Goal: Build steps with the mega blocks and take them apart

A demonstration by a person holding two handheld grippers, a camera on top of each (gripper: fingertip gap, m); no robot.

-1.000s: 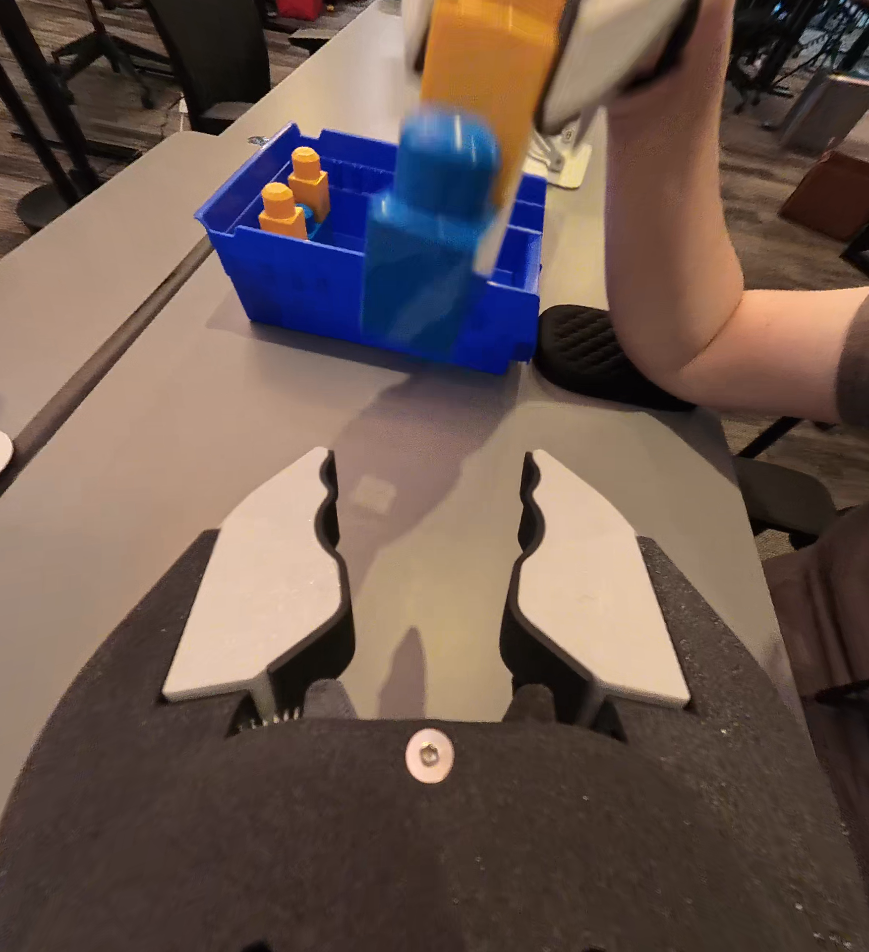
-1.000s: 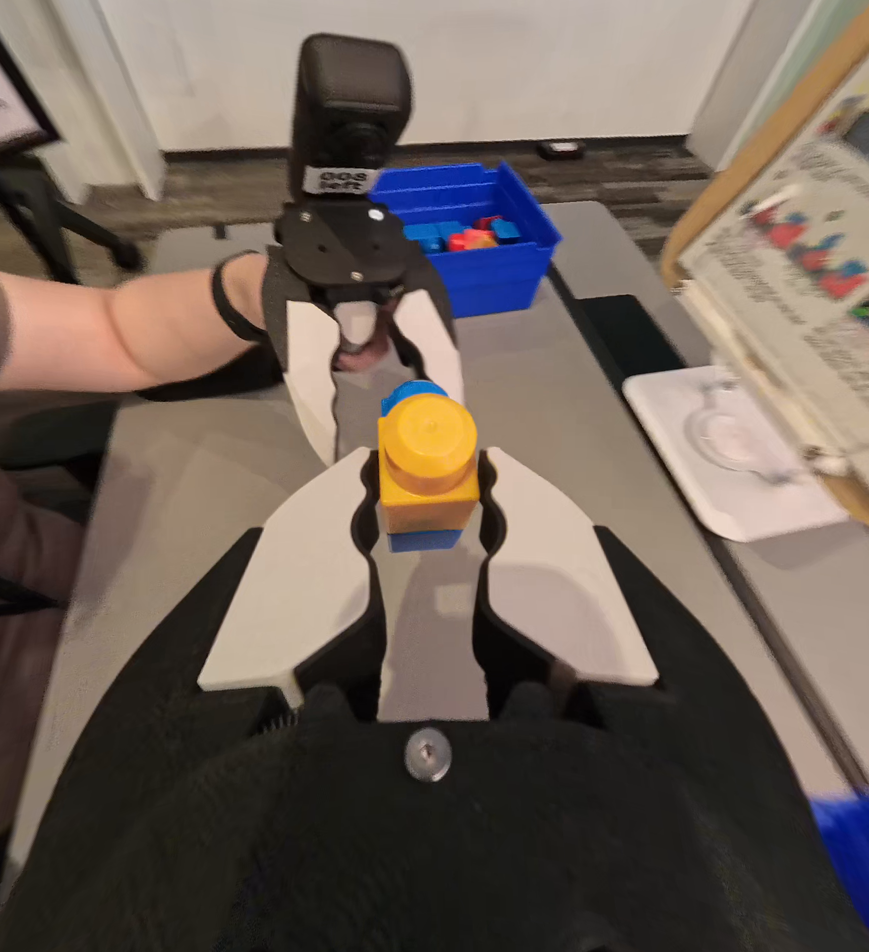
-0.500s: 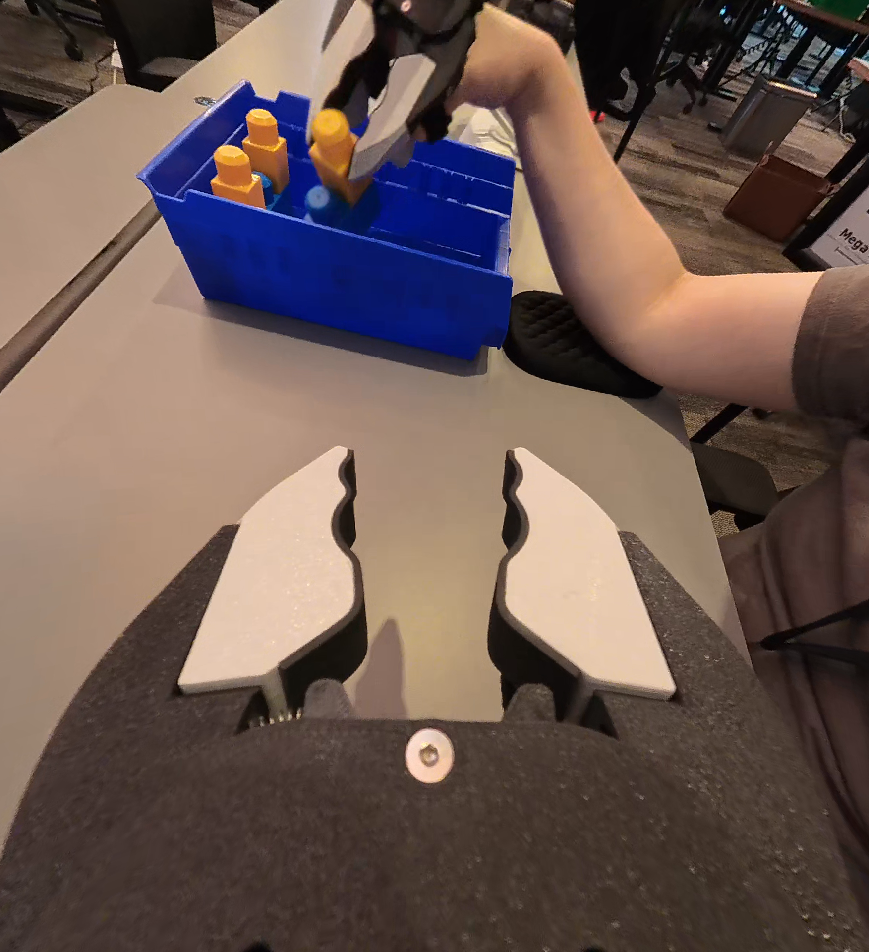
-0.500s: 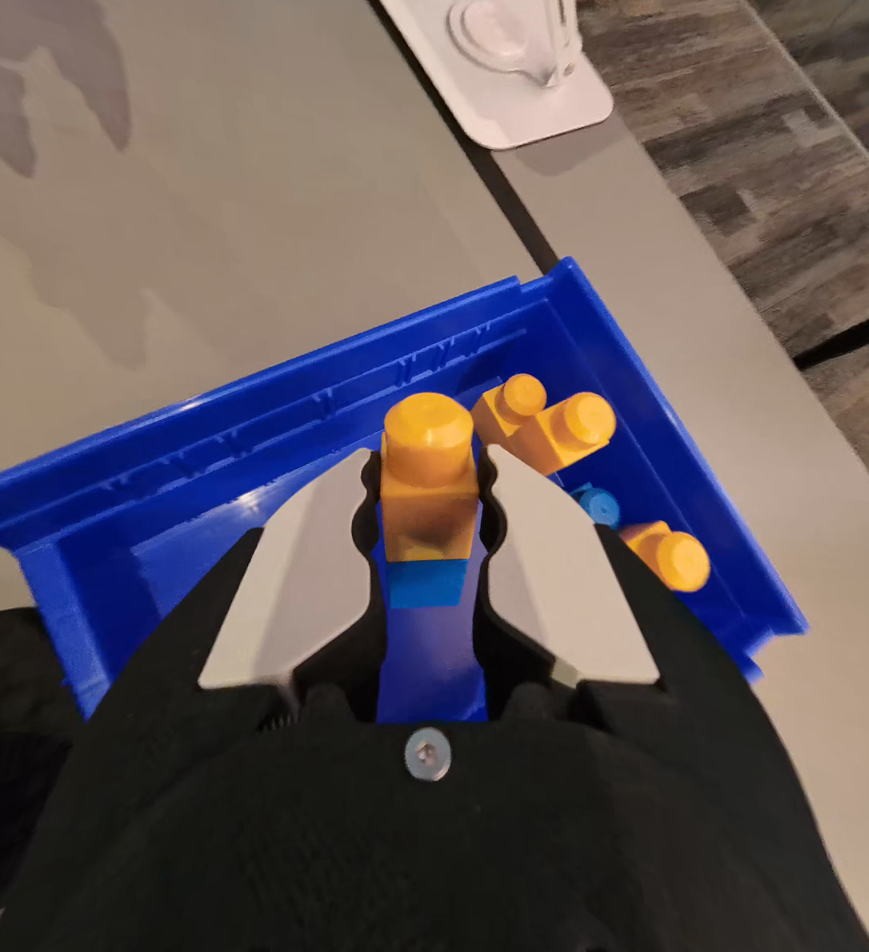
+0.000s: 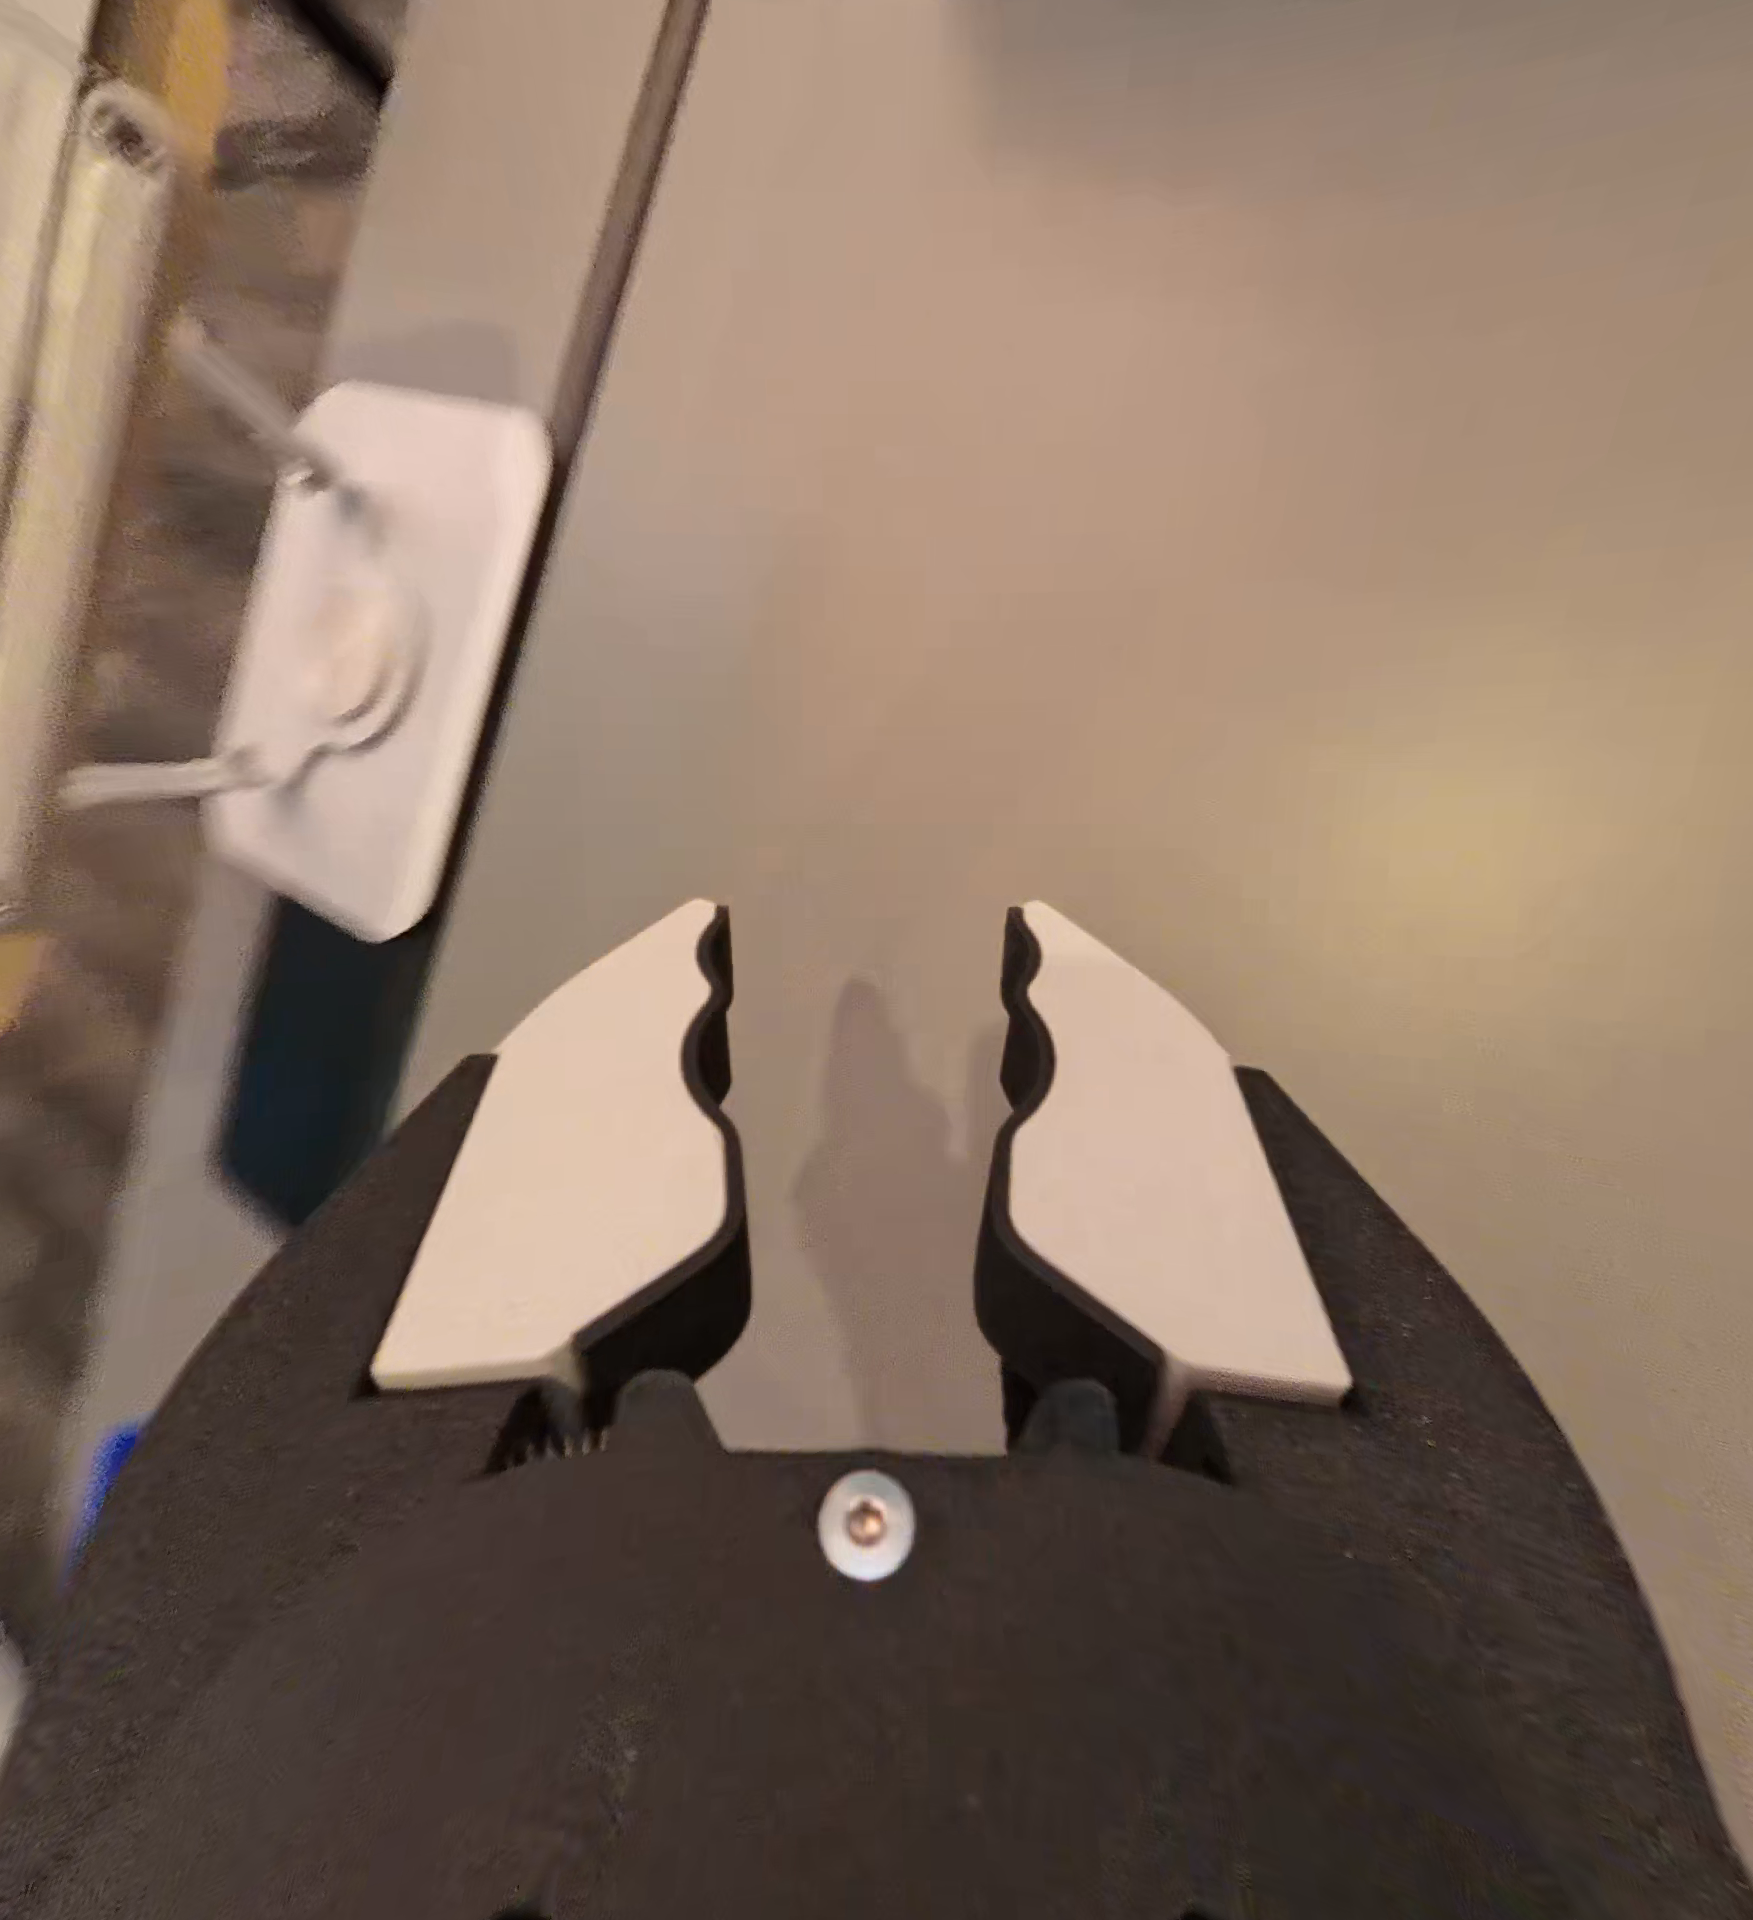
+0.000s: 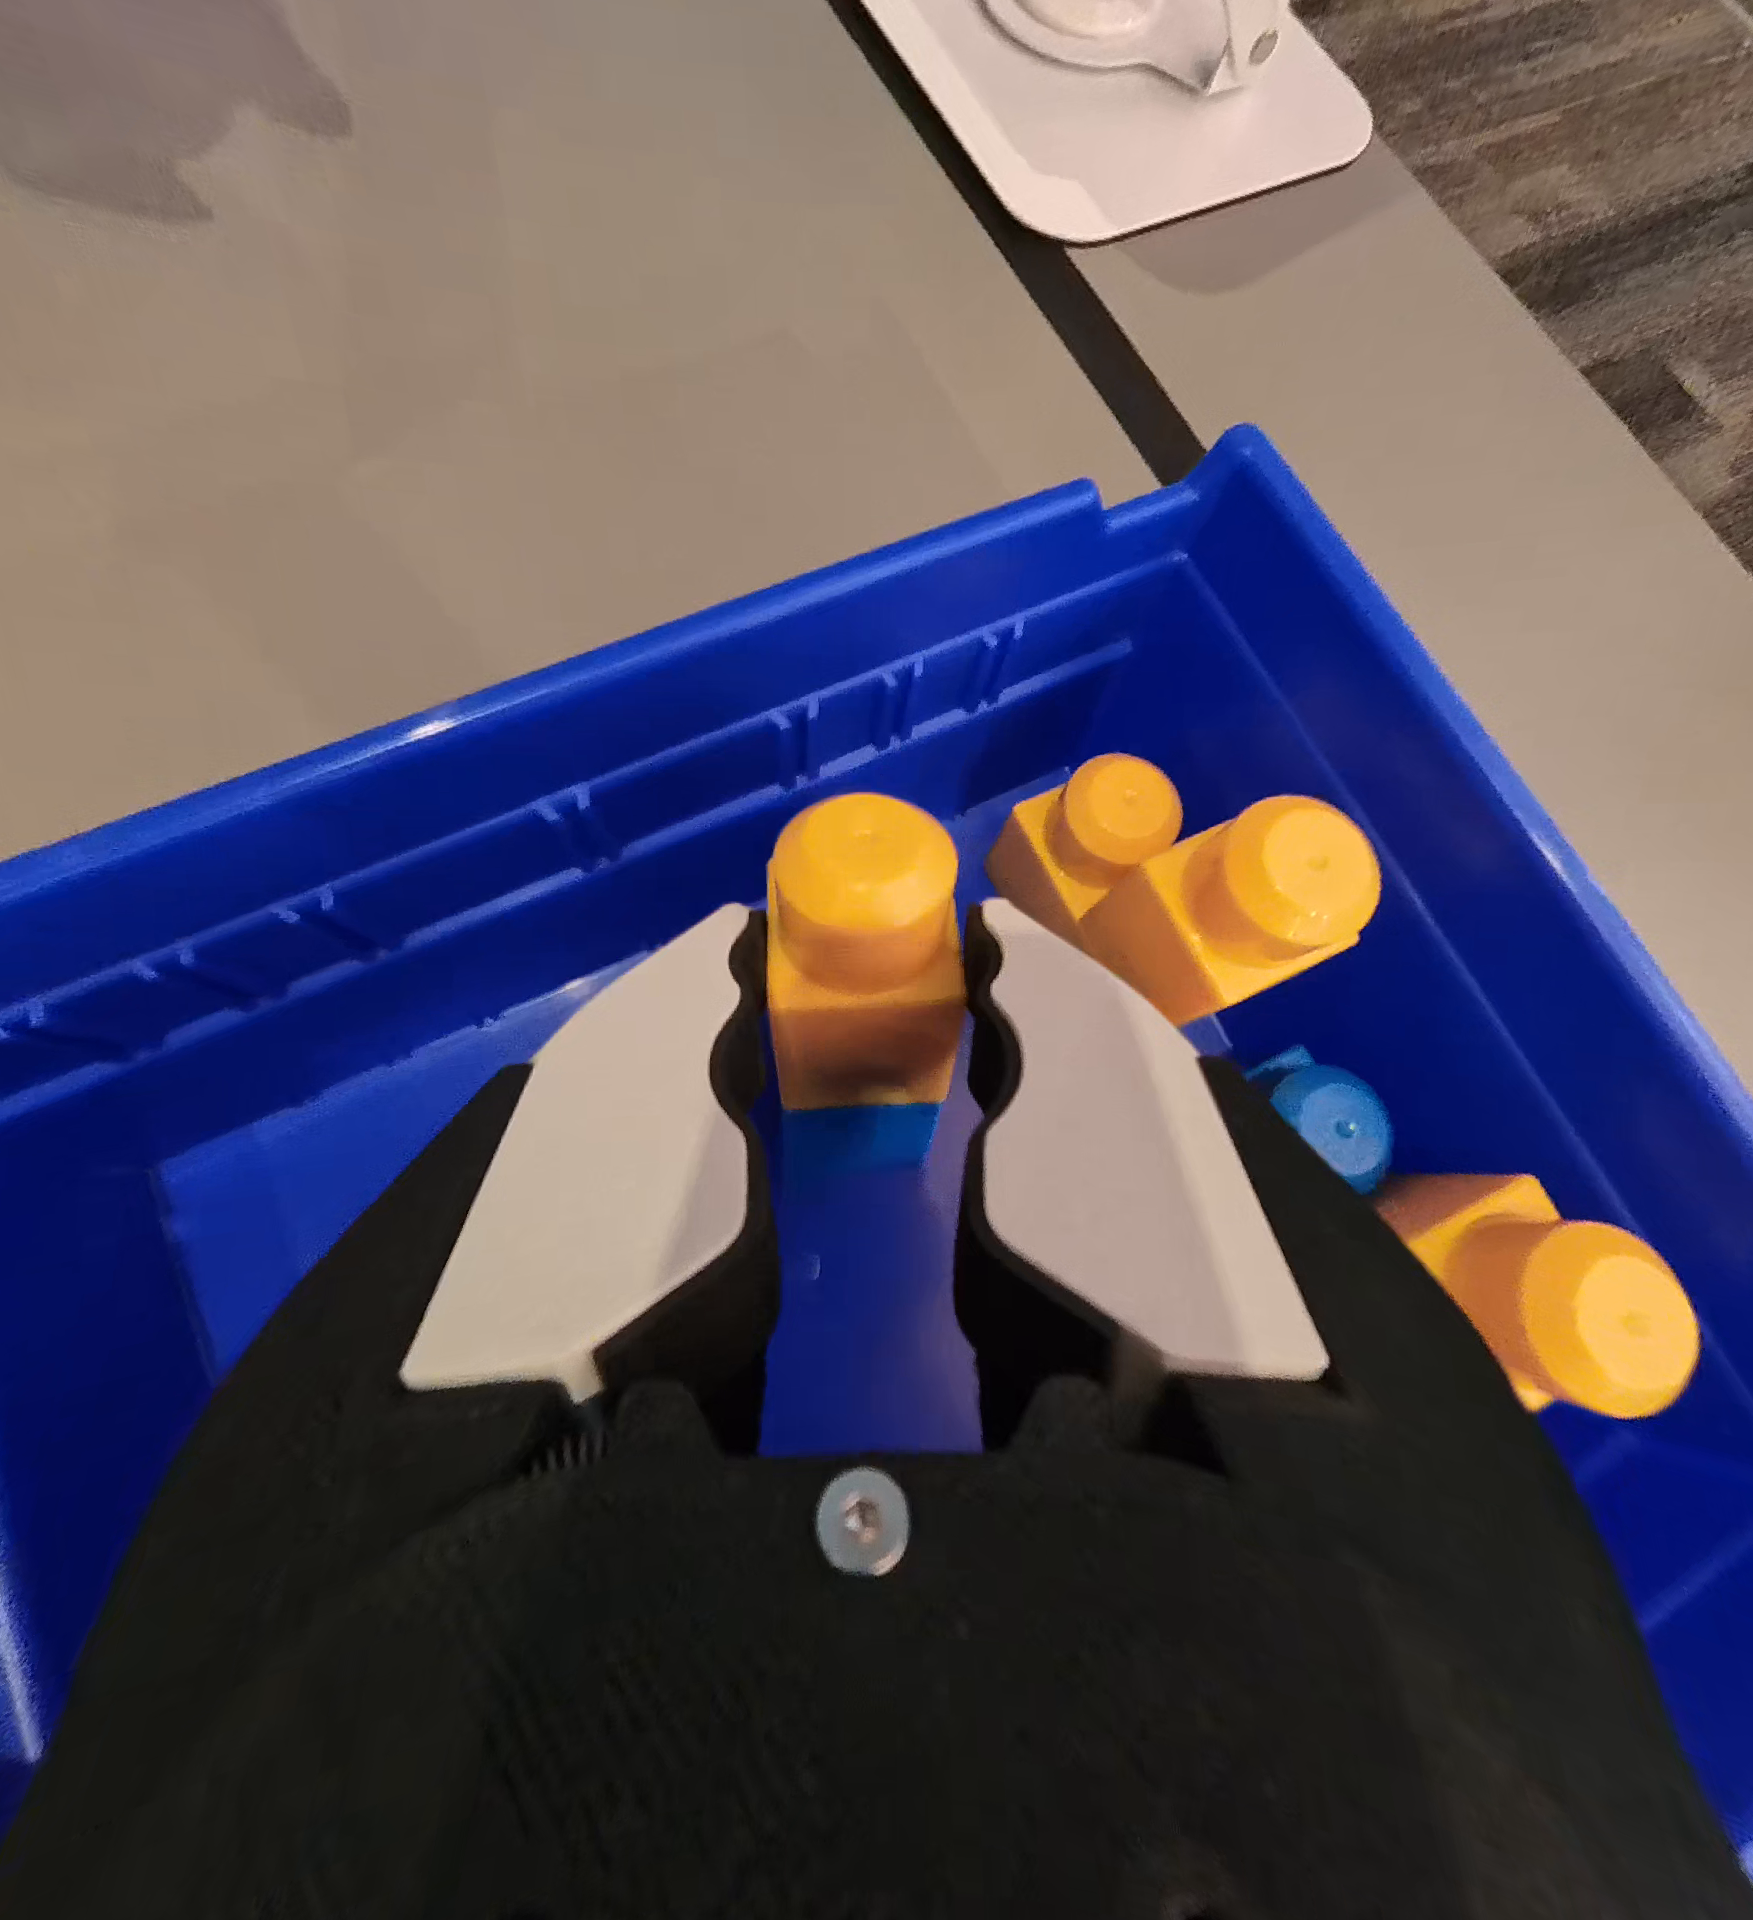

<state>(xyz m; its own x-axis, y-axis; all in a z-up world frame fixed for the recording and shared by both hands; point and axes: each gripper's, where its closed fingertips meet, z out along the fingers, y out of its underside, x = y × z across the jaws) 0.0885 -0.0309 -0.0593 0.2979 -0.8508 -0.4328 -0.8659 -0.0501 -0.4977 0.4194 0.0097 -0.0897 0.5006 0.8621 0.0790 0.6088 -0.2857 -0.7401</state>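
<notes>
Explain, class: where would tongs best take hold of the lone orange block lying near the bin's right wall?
Probably the lone orange block by its square body, from above, closing across its flat sides. It lies tipped with its round stud toward the camera; a stud would likely slip.

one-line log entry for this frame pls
right hand-held gripper: shut on orange block, over blue bin | left hand-held gripper: open, empty, above grey table

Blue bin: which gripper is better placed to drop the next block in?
Right. The right gripper holds the orange block inside the blue bin; the left gripper is open over bare table.
</notes>
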